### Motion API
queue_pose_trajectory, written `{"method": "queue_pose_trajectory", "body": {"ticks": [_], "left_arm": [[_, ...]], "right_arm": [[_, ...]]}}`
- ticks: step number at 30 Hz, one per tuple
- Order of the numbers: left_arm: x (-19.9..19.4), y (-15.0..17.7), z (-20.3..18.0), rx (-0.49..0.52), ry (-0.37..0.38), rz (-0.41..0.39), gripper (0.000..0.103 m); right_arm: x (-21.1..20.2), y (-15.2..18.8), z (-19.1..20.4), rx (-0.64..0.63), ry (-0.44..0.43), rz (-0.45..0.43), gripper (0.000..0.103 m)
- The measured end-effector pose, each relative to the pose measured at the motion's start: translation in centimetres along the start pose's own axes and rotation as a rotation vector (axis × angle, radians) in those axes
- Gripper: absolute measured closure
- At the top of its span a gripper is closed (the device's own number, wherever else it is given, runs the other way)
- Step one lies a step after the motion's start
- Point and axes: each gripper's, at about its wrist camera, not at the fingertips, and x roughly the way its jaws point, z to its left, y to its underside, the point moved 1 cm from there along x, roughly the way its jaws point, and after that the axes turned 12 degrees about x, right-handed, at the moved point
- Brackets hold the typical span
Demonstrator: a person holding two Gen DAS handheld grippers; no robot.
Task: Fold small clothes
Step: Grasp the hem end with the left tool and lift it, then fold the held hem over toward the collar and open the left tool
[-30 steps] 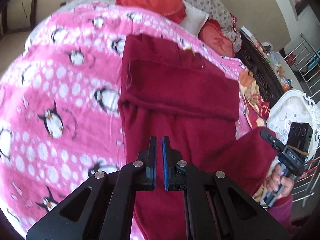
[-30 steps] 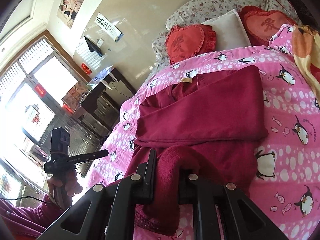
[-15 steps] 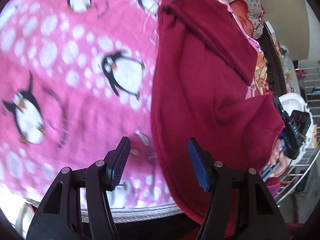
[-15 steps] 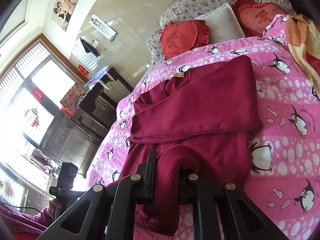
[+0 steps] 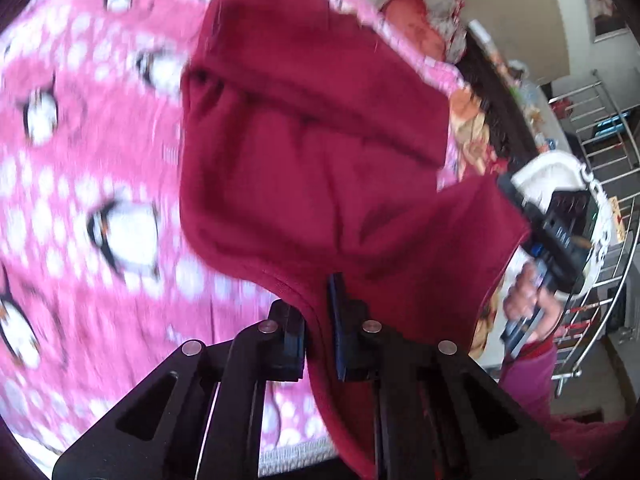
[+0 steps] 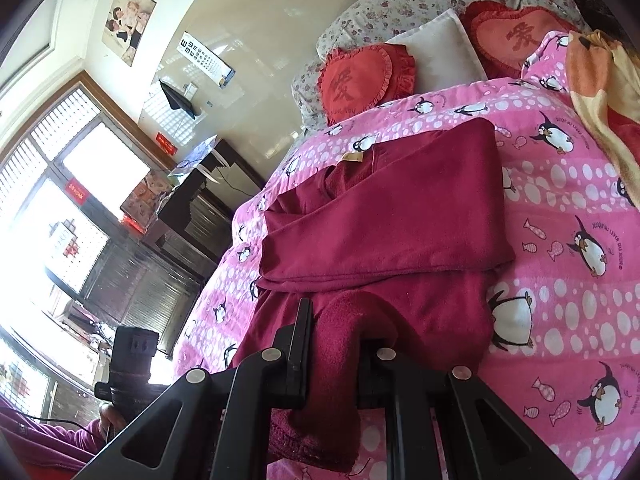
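Note:
A dark red fleece garment (image 5: 304, 152) lies on a pink penguin blanket (image 5: 80, 160), its upper part folded across. My left gripper (image 5: 318, 320) is shut on the garment's near hem at its left corner. My right gripper (image 6: 334, 344) is shut on the other near corner, a thick fold of the same garment (image 6: 384, 220) bunched between its fingers. In the left wrist view the right gripper (image 5: 548, 240) holds the hem raised at the right. In the right wrist view the left gripper's body (image 6: 132, 364) shows at the lower left.
Red heart cushions (image 6: 360, 80), a white pillow (image 6: 440, 56) and a floral headboard pad sit at the bed's head. An orange blanket (image 6: 600, 92) lies at the right edge. A dark cabinet (image 6: 192, 220) and window are left; a metal rack (image 5: 600, 120) stands beyond the bed.
My left gripper opened, moved onto the garment's near hem and shut on it. The right gripper stayed shut on its corner and hardly moved.

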Motion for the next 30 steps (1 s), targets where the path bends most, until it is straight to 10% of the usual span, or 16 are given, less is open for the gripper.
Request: {"method": "queue_pose_trajectory", "body": {"ticks": [11, 21, 24, 28, 30], "left_arm": [[-1.4, -13.7, 5.1, -0.085, -0.123, -0.250, 0.095], [3.1, -19.6, 9.4, -0.171, -0.149, -0.217, 0.092], [2.7, -20.1, 9.4, -0.155, -0.101, -0.218, 0.076], [0.1, -20.3, 8.7, -0.146, -0.150, -0.320, 0.031], [-1.3, -20.2, 9.0, -0.172, -0.132, -0.375, 0.029]], "right_arm": [[3.5, -9.4, -0.8, 0.024, 0.085, -0.095, 0.090], [10.3, -16.0, -8.4, 0.308, 0.115, -0.065, 0.090], [9.4, -16.6, -8.8, 0.343, 0.060, -0.052, 0.088], [7.3, -16.8, -7.8, 0.300, 0.044, -0.058, 0.084], [6.1, -17.0, -7.2, 0.284, 0.026, -0.064, 0.079]]}}
